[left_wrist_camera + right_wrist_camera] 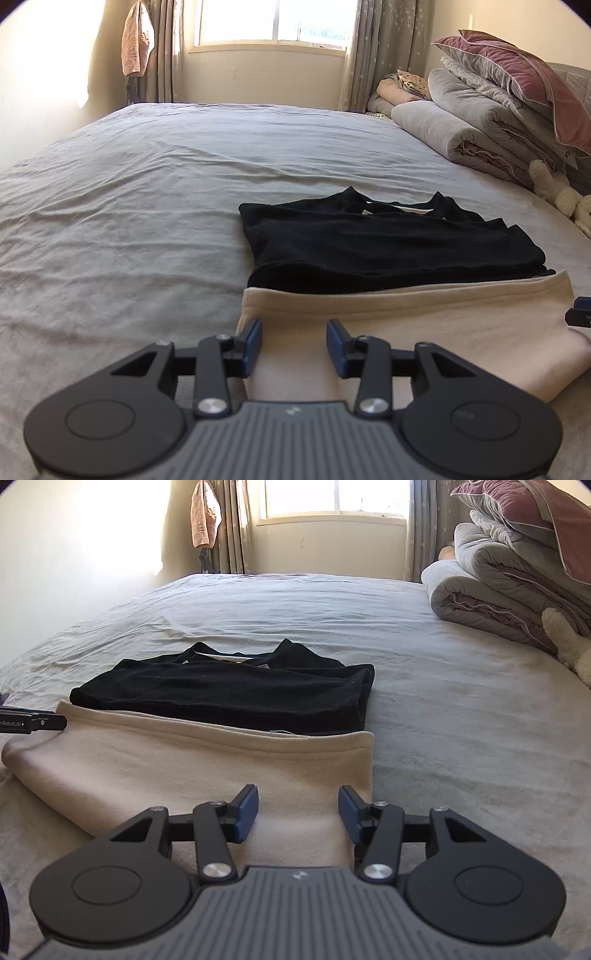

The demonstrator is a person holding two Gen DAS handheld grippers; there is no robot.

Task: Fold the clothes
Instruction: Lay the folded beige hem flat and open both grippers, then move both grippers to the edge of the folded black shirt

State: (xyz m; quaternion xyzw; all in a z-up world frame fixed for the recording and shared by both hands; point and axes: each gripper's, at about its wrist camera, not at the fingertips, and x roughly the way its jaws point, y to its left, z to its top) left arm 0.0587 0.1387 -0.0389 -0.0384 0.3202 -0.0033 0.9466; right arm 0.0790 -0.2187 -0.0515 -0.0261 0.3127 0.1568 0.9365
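Sunlit bed (110, 184) carries a beige garment (406, 325) lying crosswise just ahead of both wide-open, empty tools, left tool (294, 345) lower centre, right tool (298, 812) likewise.

The soft white toy (565, 642) is cut off at the right edge — the black top (229, 694) hides behind the tan cloth (184, 760).

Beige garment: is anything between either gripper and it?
Nothing visible. The left gripper and right gripper both sit open directly over the beige garment. The folded black garment lies beyond it, overlapping its far edge.
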